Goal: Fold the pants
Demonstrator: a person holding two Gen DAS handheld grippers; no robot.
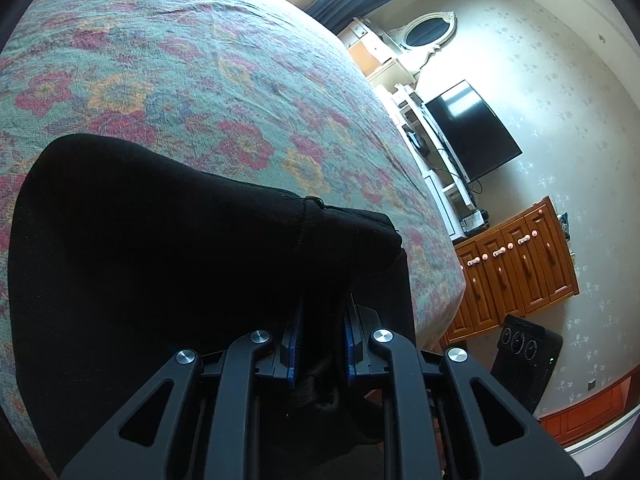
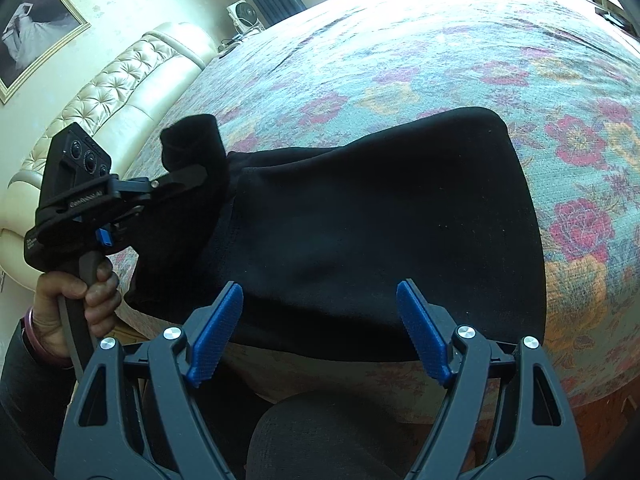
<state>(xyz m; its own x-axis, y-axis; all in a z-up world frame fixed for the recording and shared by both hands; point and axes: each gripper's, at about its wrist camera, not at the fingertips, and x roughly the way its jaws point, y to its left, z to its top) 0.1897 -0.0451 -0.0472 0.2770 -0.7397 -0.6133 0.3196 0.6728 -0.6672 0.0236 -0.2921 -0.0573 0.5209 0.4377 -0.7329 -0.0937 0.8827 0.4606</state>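
The black pants (image 2: 380, 220) lie folded on the flowered bedspread (image 2: 460, 68) near the bed's front edge. My left gripper (image 1: 320, 316) is shut on a bunched end of the pants (image 1: 160, 240) and lifts it off the bed. In the right wrist view the left gripper (image 2: 188, 176) shows at the left, hand-held, with black cloth sticking up from its jaws. My right gripper (image 2: 320, 328) is open and empty, its blue pads (image 2: 218, 332) just in front of the pants' near edge.
The bedspread (image 1: 200, 60) covers the whole bed. A cream tufted headboard (image 2: 100, 92) is at the left. A wooden dresser (image 1: 516, 268), a TV (image 1: 472, 132) and a black heater (image 1: 524, 360) stand beyond the bed's right edge.
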